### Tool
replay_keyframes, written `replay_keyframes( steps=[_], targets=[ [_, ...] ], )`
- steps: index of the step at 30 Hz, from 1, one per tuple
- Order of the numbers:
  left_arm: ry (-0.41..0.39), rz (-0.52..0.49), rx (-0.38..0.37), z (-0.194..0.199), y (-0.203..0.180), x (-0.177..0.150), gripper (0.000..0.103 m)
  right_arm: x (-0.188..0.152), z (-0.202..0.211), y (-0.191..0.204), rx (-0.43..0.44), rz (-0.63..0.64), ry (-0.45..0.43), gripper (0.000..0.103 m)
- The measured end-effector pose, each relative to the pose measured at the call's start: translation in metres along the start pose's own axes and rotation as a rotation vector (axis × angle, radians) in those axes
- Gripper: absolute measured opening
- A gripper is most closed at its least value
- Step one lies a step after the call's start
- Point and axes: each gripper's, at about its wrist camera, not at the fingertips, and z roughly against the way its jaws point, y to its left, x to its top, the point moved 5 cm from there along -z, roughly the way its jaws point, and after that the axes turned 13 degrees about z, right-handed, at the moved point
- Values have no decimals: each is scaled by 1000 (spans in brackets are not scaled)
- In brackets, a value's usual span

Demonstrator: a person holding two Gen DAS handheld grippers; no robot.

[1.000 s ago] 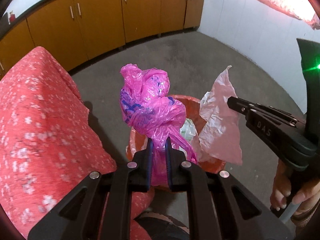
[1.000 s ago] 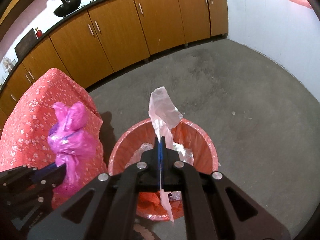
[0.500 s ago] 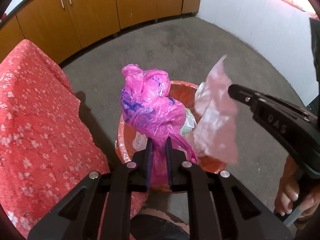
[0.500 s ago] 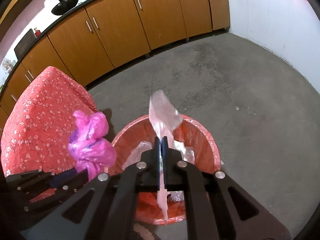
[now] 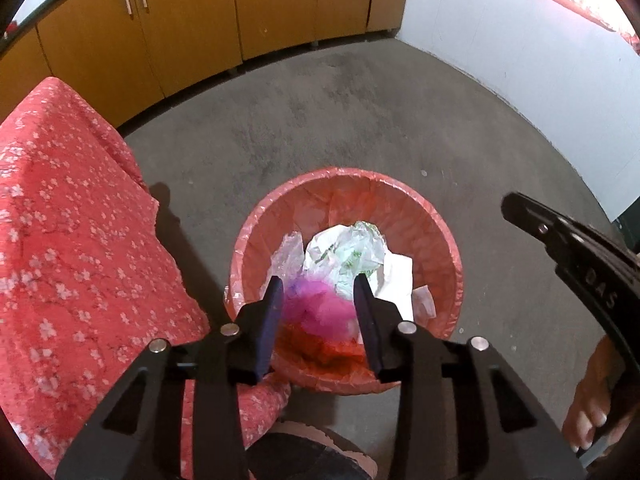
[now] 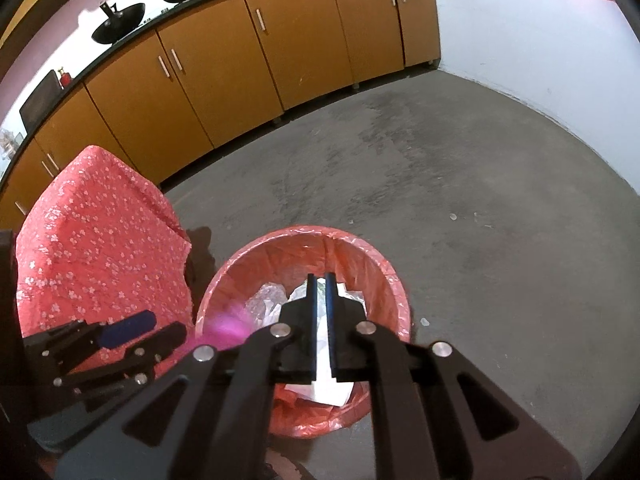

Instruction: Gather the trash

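Bright, fisheye-warped, motion-blurred magenta patch

"DAS" on right gripper (image 5: 592,276)

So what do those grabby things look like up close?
The left tongs and right tongs look alike: black angular frames with triangular cut-outs and round silver bolts. Their flat fingers carry dark blue pads. The right one, seen sideways from the left camera, has raised letters, seemingly "DAS". A bare hand shows beneath it; no cables visible.

Orange cabinets (image 6: 256,60) line the far wall (two black woks (image 6: 118,28) on top), beside a floral-covered table (image 5: 60,240).
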Motion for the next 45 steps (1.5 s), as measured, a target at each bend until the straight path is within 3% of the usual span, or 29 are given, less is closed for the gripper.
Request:
replay_keyframes(
  steps=[2,4,9,12,14,17,19,21,23,27,33,42,45],
  targets=[
    [-22,29,-5,10,5,2,37,0,11,1,-7,0,-23,8],
    [-52,53,-13,23,9,5,37,0,25,2,-19,0,-49,18],
    [-157,99,-25,71,25,12,37,4,64,8,-37,-5,-115,25],
    [-221,130,-35,105,38,12,41,9,98,20,-57,10,-180,41],
    [-281,148,-34,135,52,9,52,12,126,34,-65,36,-234,52],
    [-369,166,-22,179,71,1,59,14,165,56,-72,85,-315,72],
    [-419,186,-12,205,84,-7,68,15,190,72,-65,111,-364,92],
    [-477,211,4,235,100,-17,75,14,211,86,-57,124,-405,99],
    [-534,228,25,262,113,-31,87,12,232,102,-63,147,-438,99],
    [-654,239,103,313,138,-58,100,7,262,128,-104,189,-462,99],
    [-741,295,196,357,172,-93,101,1,299,162,-127,238,-503,99],
    [-759,348,284,382,198,-132,101,-24,327,192,-184,286,-536,99],
    [-763,344,277,385,200,-143,101,-32,330,197,-195,290,-530,99]
  ],
)
